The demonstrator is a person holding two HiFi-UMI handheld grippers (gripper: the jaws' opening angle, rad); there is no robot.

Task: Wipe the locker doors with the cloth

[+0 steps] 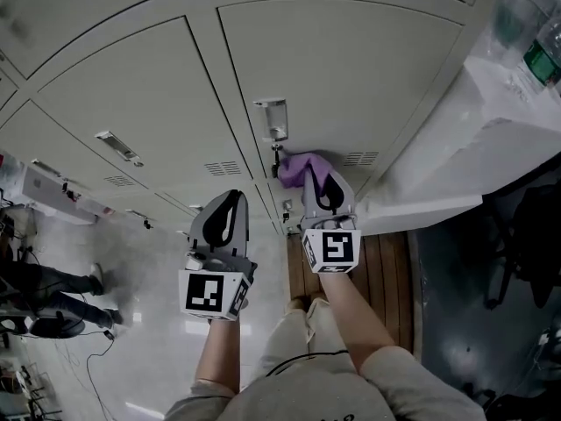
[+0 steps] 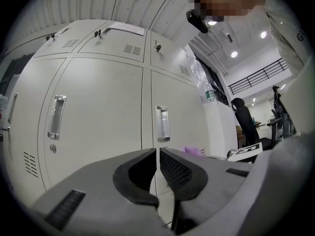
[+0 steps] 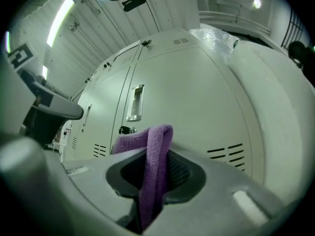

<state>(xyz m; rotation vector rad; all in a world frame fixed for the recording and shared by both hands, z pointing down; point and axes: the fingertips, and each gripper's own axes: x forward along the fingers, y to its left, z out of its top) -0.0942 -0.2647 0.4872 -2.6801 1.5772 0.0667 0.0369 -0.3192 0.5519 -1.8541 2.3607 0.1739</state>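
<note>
The grey locker doors (image 1: 351, 68), all shut, are spread across the upper head view and flanked at 3 o'clock by a white cabinet (image 1: 517, 121). A black office chair (image 2: 244, 124) beyond it is shown only in the left gripper view. The purple cloth (image 3: 153, 156) is clamped between the jaws of the right gripper (image 1: 323, 181), at a door just below a metal handle (image 1: 274, 117). The left gripper (image 2: 158, 155) is held at 8 o'clock from it, jaws closed together on nothing.

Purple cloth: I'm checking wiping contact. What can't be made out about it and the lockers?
Whether cloth touches locker door: head view, right gripper overlaps it.
Cloth's lower end: right gripper view, buried between the jaws.
Paper label: left gripper view, too small to read.
</note>
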